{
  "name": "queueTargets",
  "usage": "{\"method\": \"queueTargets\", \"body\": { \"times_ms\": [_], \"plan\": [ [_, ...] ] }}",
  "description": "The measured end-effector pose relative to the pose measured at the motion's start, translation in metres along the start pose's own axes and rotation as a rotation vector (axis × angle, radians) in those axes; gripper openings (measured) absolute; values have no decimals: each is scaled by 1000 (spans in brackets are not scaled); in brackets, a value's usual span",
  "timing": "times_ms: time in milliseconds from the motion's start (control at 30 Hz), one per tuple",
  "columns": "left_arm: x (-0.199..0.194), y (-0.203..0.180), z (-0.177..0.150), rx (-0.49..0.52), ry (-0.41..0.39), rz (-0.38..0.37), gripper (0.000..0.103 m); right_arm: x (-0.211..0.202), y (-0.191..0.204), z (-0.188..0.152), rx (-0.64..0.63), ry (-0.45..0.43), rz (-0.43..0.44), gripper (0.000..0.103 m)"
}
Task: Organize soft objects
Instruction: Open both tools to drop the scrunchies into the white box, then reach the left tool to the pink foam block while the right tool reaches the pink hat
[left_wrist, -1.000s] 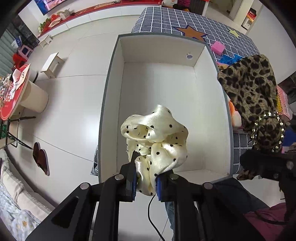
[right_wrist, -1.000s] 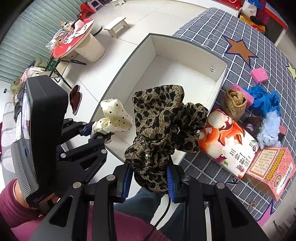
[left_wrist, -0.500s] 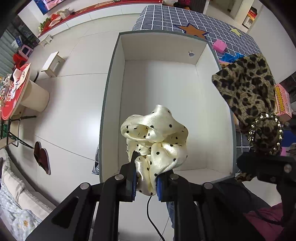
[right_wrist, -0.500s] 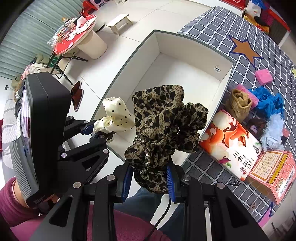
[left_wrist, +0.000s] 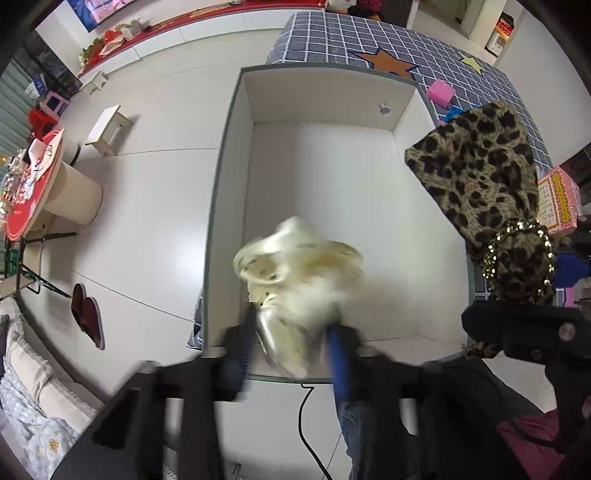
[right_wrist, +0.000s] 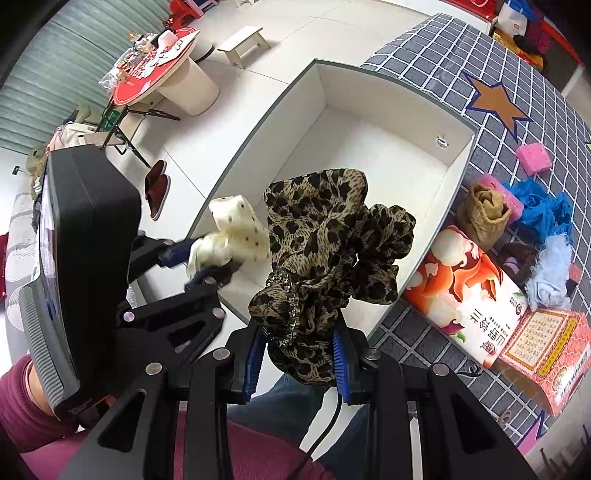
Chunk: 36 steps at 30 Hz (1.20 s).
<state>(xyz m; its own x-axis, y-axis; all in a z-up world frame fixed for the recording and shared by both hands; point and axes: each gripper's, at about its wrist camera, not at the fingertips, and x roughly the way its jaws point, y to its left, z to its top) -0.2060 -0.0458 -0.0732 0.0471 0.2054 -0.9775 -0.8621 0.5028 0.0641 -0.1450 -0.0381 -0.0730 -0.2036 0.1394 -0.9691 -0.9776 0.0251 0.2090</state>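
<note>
My left tool (left_wrist: 291, 332) hangs over the near edge of the white box (left_wrist: 229, 177), its fingers spread apart around the cream dotted scrunchie (left_wrist: 299, 273) — everything there is blurred, so whether they touch it I cannot tell. My right tool (right_wrist: 299, 354) sits just beside it, on the box's right side, clamped narrow on the leopard scrunchie (right_wrist: 332, 251), which stands up above the fingers. On the grey checked cloth (right_wrist: 517, 66) by the box's right wall lie a tissue pack (right_wrist: 465, 295), a pink carton (right_wrist: 546, 354), a tan sock (right_wrist: 484, 214) and blue fluff (right_wrist: 539, 206).
</note>
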Motion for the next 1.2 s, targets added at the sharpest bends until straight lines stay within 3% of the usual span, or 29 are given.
{"method": "queueTargets", "body": {
  "times_ms": [33, 67, 167, 200, 267, 500, 767, 900, 1000, 1067, 1200],
  "plan": [
    [-1, 1, 0, -4, -8, -1, 77, 0, 0, 0, 0, 2, -1, 45],
    [-4, 2, 0, -12, -23, -6, 82, -1, 0, 1, 1, 0, -3, 60],
    [-13, 8, 3, -38, -68, -30, 90, -7, -4, 2, 13, -31, 9, 81],
    [-14, 10, 4, -48, -71, -31, 99, -10, -7, 2, 27, -40, 12, 85],
    [-14, 15, 7, -78, -72, -21, 103, -14, -12, 3, 56, -53, 14, 103],
    [-32, 27, 23, -180, -134, -160, 103, -42, -50, -3, 197, -104, 5, 102],
    [-58, -10, 64, -87, -175, -203, 103, -111, -119, -20, 352, -206, -62, 102],
    [-68, -45, 97, 1, -199, -172, 103, -156, -179, -37, 433, -262, -173, 102],
    [-71, -69, 121, 43, -197, -149, 103, -166, -237, -45, 529, -247, -242, 102],
    [-70, -88, 140, 73, -190, -130, 103, -156, -281, -53, 609, -213, -262, 102],
    [-60, -120, 173, 139, -168, -69, 103, -114, -348, -57, 710, -129, -224, 102]
  ]
}}
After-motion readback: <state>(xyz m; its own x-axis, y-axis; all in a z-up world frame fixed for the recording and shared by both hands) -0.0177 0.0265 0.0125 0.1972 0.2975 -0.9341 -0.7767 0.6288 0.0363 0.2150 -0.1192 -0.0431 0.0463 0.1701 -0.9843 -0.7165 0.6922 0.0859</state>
